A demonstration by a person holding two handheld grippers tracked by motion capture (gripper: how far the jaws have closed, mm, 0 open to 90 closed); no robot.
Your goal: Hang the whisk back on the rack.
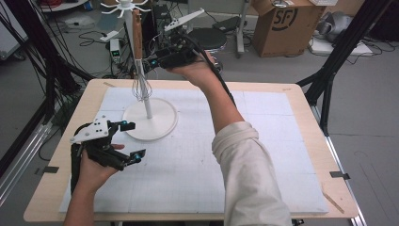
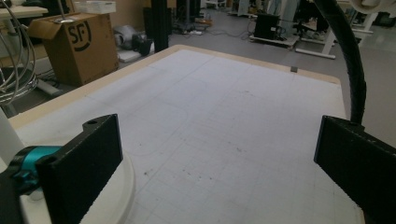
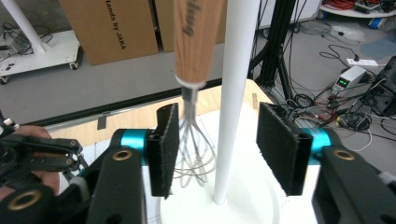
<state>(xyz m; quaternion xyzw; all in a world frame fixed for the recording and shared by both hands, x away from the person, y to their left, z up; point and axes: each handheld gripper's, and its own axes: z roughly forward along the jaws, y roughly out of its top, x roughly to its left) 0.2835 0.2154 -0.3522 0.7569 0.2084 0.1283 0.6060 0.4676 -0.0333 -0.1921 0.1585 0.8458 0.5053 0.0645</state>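
Right gripper point(image 3: 215, 149) astride hanging whisk point(image 3: 194, 93).

Even, diffuse overhead light; the white worktop point(image 1: 263, 141) reads bright without glare, shadows under hands soft and faint. High view is fairly sharp but low in detail, with straight lines bowing toward the edges. In both gripper views the near black fingers point(image 3: 168, 147) are soft, the background clearer.

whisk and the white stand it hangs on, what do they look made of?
Whisk: handle looks like matte wood, brown with visible grain and printed lettering; loops are thin, shiny wire, probably steel. Stand: uniform white pole and round base, smooth with a slight sheen; plastic or painted metal, can't tell which.
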